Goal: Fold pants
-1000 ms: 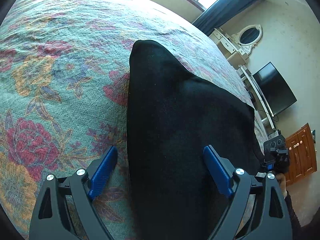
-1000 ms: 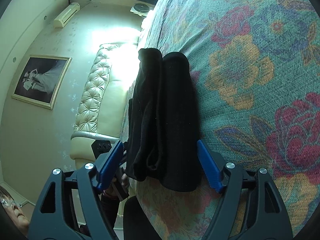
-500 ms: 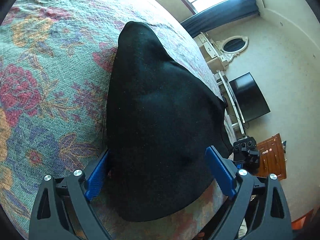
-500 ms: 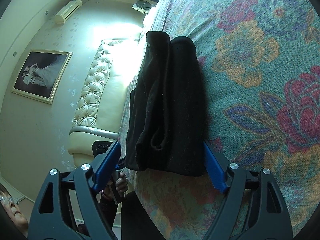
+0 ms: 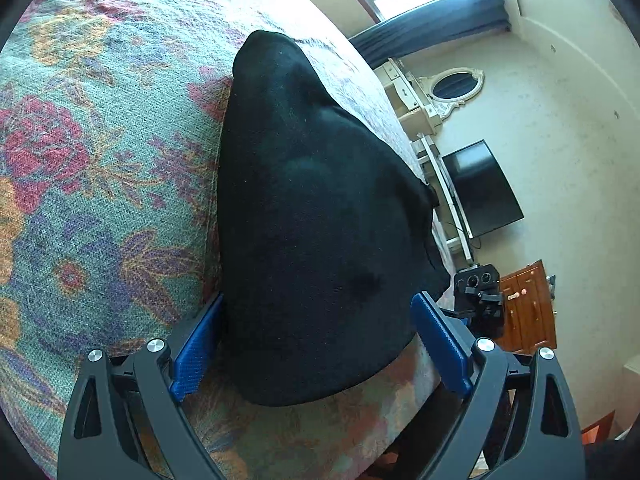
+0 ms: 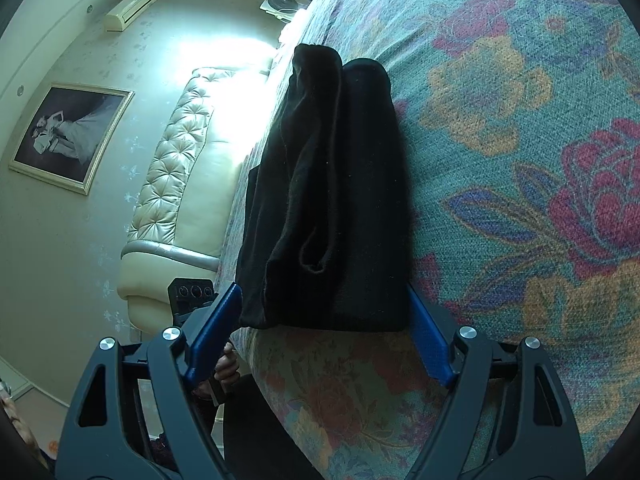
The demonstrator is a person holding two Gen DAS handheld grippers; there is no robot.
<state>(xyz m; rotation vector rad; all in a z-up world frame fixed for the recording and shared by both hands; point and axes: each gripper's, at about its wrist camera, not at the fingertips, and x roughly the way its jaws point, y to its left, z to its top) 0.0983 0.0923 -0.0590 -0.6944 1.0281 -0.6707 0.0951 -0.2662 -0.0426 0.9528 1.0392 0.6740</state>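
Observation:
Black pants, folded into a long thick bundle, lie on the floral bedspread near the bed's edge. My left gripper stands open around one rounded end of the bundle, a blue pad close on each side. From the other end, the pants show stacked layers with a loose hem loop. My right gripper is open wide there, and its pads flank that end's corners. Each view shows the opposite gripper's body beyond the bed's edge. A hand holds the left one.
The bedspread stretches wide on one side of the pants; the mattress edge drops off on the other. A tufted headboard, a framed picture, a television, a mirrored dresser and a wooden cabinet line the walls.
The left gripper drew back along the pants and tilted, so the bundle's near end now sits between its pads. The right gripper edged closer to its end and its jaws widened slightly.

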